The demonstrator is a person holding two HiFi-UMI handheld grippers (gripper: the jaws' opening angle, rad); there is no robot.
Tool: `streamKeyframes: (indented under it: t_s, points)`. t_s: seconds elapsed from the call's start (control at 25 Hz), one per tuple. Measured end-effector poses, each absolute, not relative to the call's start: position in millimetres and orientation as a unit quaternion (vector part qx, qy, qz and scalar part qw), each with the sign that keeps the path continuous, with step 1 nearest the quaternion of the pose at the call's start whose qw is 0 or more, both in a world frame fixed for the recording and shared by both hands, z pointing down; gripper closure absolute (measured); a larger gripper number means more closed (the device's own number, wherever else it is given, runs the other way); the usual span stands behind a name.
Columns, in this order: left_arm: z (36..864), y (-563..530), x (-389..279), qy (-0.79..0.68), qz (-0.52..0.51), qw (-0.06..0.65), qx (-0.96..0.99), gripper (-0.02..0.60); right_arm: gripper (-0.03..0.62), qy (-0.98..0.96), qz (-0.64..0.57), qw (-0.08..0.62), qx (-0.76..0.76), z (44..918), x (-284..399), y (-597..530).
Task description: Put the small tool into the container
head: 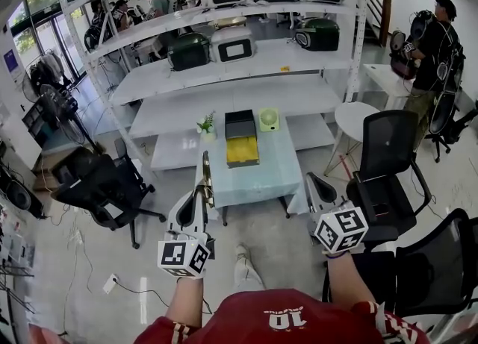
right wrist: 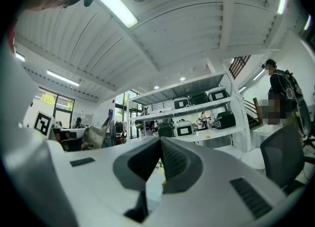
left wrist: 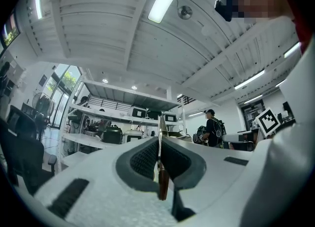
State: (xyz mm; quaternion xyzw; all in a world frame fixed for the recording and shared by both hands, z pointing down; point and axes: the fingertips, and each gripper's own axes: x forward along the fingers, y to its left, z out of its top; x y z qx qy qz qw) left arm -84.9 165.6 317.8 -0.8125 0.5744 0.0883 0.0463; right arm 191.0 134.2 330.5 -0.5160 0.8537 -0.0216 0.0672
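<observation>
Small tool point(head: 206, 177): thin metal blade on a brown handle, standing upright, blade end up. It is pinched in the left gripper point(head: 202, 195), held in the air at the near edge of the table point(head: 265, 174), well short of the container point(head: 240, 123). In the left gripper view the blade point(left wrist: 160, 137) runs edge-on between the two dark pads, which press on it from both sides; the handle hangs below them.

Right gripper point(head: 311, 178): jaws pressed together at the tips, nothing between them (a gap shows lower down, with the table behind it). It is held beside the table's near right corner.

Container: black box, open on top, with a yellow part at its near end, set lengthwise on the table's far half. A small green fan point(head: 269, 119) stands just right of it, a potted plant point(head: 207, 125) to its left.
</observation>
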Motion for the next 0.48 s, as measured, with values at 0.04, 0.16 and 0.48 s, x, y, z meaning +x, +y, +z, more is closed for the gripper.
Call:
streamKeyframes:
  t_s: [0.04, 0.16, 0.48]
  points:
    - [317.6, 164.6, -83.2, 0.572, 0.089, 0.046, -0.814, 0.571, 0.589, 0.854, -0.024, 0.067, -0.516, 331.3, 191.9, 133.7]
    - [318.4, 162.3, -79.2, 0.568, 0.089, 0.049, -0.817, 0.572, 0.589, 0.855, -0.030, 0.069, -0.513, 333.5, 193.3, 132.0]
    - [320.8, 154.8, -78.5, 0.570, 0.085, 0.055, -0.816, 0.572, 0.589, 0.859, -0.033, 0.069, -0.506, 337.8, 188.1, 126.1]
